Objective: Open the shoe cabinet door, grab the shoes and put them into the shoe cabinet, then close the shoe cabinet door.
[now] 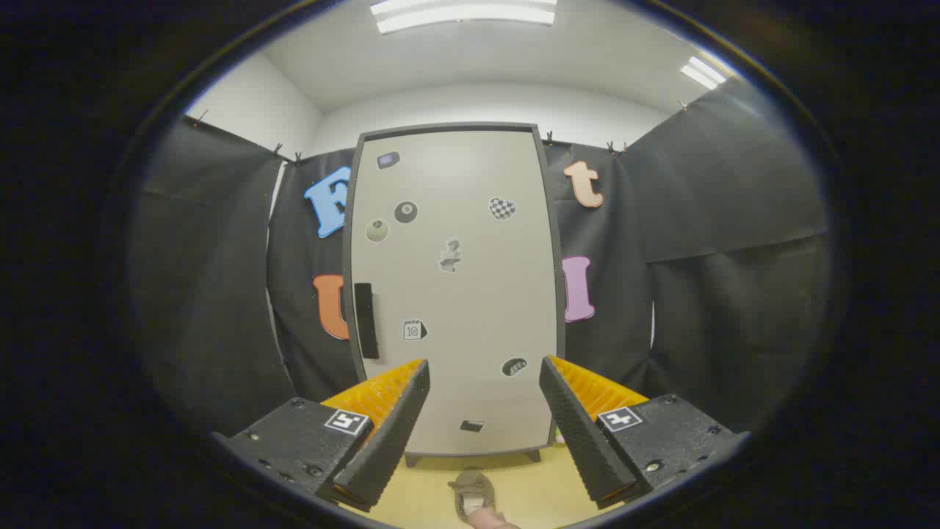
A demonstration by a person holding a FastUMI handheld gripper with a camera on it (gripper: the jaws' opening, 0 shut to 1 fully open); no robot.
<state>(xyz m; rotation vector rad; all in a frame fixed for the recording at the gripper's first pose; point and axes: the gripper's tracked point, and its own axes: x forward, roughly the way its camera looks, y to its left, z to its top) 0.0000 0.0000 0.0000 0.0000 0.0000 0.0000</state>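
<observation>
The shoe cabinet (455,294) stands upright beyond my fingers, its pale door shut and dotted with several stickers. A dark vertical handle (366,320) sits on the door's left side, a little above my left fingertip. My gripper (485,366) is open, fingers wide apart with nothing between them, pointing at the lower part of the door. On the yellowish floor (418,492) in front of the cabinet lies a grey shoe (472,494), low between my fingers, with a person's fingertip (490,519) touching its near end.
Black cloth walls (705,294) close in on both sides and behind the cabinet. The cabinet rests on short feet on the floor. Ceiling lights (464,15) shine above.
</observation>
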